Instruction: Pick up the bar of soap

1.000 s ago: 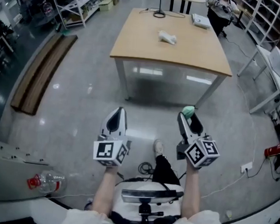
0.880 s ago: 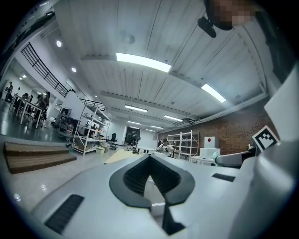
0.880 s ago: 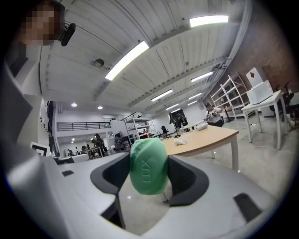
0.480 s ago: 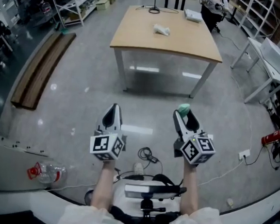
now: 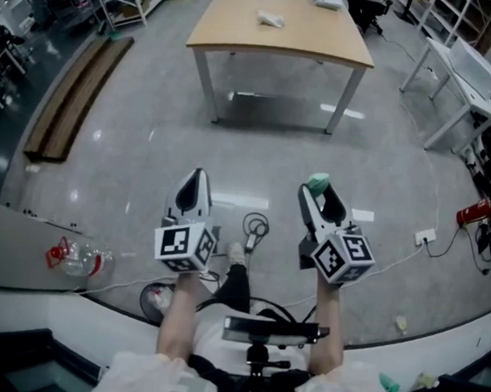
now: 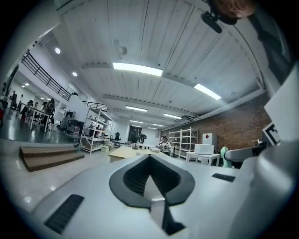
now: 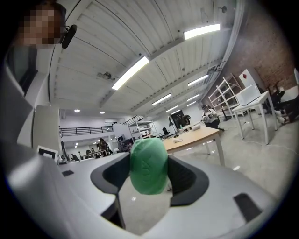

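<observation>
The right gripper (image 5: 318,191) is clamped on the green bar of soap (image 5: 317,183). In the right gripper view the bar of soap (image 7: 148,165) stands on end between the two dark jaw pads and sticks out above them. The left gripper (image 5: 195,180) holds nothing; in the left gripper view its jaws (image 6: 150,163) are pressed together. Both grippers are held side by side over the shiny grey floor (image 5: 146,165), well apart from the wooden tabletop (image 5: 280,42) further ahead. A small white object (image 5: 270,19) lies on that tabletop. A loop of black cable (image 5: 255,230) lies on the floor between the grippers, and a plastic bottle (image 5: 73,259) lies off to the left
</observation>
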